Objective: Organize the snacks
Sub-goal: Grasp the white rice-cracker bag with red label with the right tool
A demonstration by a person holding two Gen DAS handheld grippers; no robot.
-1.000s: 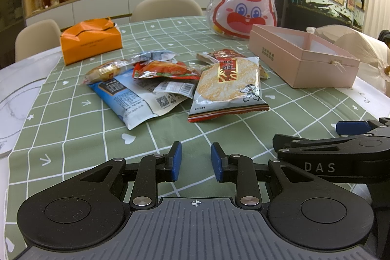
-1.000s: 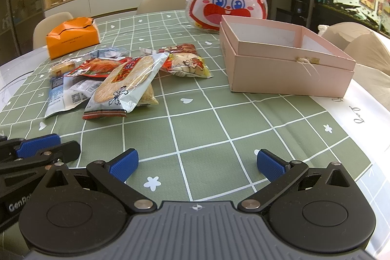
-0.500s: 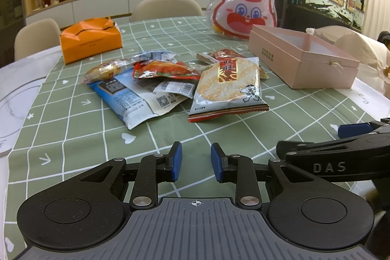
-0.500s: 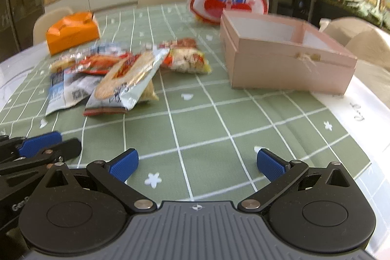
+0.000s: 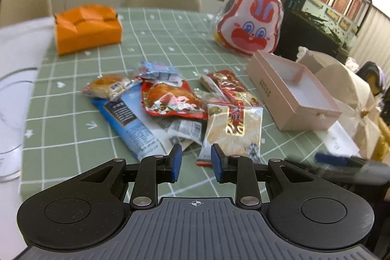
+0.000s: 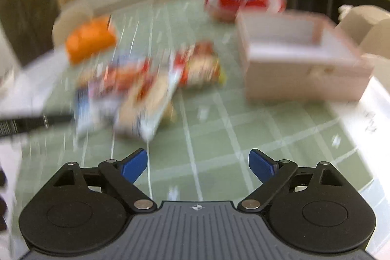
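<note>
A scatter of wrapped snacks lies on a tabletop (image 5: 73, 113) covered by a green cloth with a white grid. Nearest the left gripper (image 5: 194, 166) is a clear rice-cracker packet with a red and gold label (image 5: 234, 130); beside it, a crinkled red foil snack packet (image 5: 170, 99) rests on a long blue and white pouch (image 5: 131, 123). A small clear-wrapped bun (image 5: 107, 87) sits at the far left of the heap, and a dark red wrapper (image 5: 226, 84) lies towards the open pale pink cardboard box (image 5: 265, 87), which stands to the right of the pile with its white interior showing. Behind the box stands a red and white rabbit-face bag (image 5: 251, 23); an orange folded paper box (image 5: 85, 28) sits at the far left of the cloth.

The left gripper hangs above the near edge of the cloth, its blue pads a narrow gap apart with nothing between them. The right gripper (image 6: 198, 166), seen in a heavily blurred view, has its jaws wide and closing on empty air above bare cloth, the snack pile ahead to its left and the pink box ahead to its right.
</note>
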